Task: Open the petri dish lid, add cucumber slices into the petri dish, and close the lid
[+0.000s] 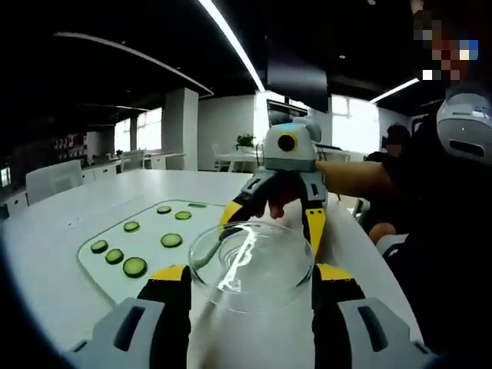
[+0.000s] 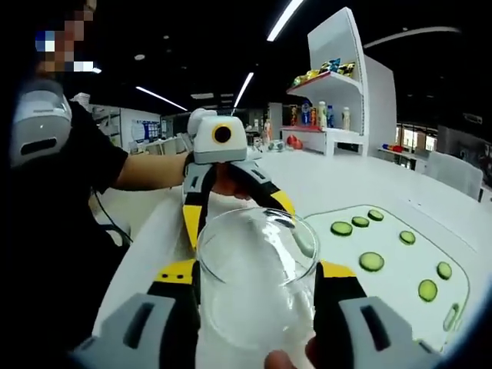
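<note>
The left gripper view looks past its own jaws at a long white table [image 1: 69,254] in an open office, with a potted plant [image 1: 245,141] far behind; the right gripper view instead takes in a white shelf unit [image 2: 338,92] stocked with bottles and packets, and a fingertip [image 2: 280,360] at the lower edge.

A clear, round petri dish [image 1: 254,265] of smooth, glossy transparent material sits between the yellow-and-black tips of the left gripper [image 1: 250,288], whose jaws stand wide, one on each side of the dish rim and close against it. In the right gripper view the same dish [image 2: 257,269] lies between the tips of the right gripper [image 2: 257,288], jaws also spread wide at the rim; whether either pair actually presses the glass I cannot tell. Each gripper faces the other across the dish, and the far one's tips reach down to the far rim.

Thin round cucumber slices [image 1: 134,267], green with paler centres, lie flat on a pale rounded cutting mat [image 1: 115,280], off to the outer side of the left fingers, apart from the dish.
</note>
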Demonstrator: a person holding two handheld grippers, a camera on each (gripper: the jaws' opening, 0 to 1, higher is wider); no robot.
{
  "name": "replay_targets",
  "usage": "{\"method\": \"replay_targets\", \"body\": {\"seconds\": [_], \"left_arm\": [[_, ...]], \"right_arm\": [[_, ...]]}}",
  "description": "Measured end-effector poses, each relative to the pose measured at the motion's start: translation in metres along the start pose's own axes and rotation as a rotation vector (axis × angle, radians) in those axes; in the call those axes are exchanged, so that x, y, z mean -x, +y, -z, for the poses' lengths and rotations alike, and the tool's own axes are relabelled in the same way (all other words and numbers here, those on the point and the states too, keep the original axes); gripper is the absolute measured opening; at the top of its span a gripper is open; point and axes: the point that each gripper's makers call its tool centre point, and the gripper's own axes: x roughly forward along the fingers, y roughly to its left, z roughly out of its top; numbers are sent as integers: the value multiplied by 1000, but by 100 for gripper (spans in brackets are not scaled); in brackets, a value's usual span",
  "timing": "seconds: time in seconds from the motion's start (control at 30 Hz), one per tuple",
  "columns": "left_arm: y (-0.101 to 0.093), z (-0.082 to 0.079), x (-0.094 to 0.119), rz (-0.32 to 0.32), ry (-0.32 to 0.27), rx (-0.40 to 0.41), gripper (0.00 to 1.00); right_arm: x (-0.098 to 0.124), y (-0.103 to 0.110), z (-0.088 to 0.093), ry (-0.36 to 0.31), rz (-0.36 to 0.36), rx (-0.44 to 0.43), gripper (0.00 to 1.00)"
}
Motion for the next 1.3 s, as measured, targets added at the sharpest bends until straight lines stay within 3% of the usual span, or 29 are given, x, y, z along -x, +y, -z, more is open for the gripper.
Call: {"method": "replay_targets", "body": {"seconds": [0.63, 0.87, 1.3], "left_arm": [[11, 28, 74, -104, 23, 26, 62], [12, 42, 84, -109, 33, 37, 62], [8, 58, 84, -97, 86, 24, 61]], "right_arm": [[-77, 19, -15, 49, -113, 33, 55], [-91, 26, -11, 81, -130, 55, 55], [-99, 31, -1, 129, -137, 74, 55]]}}
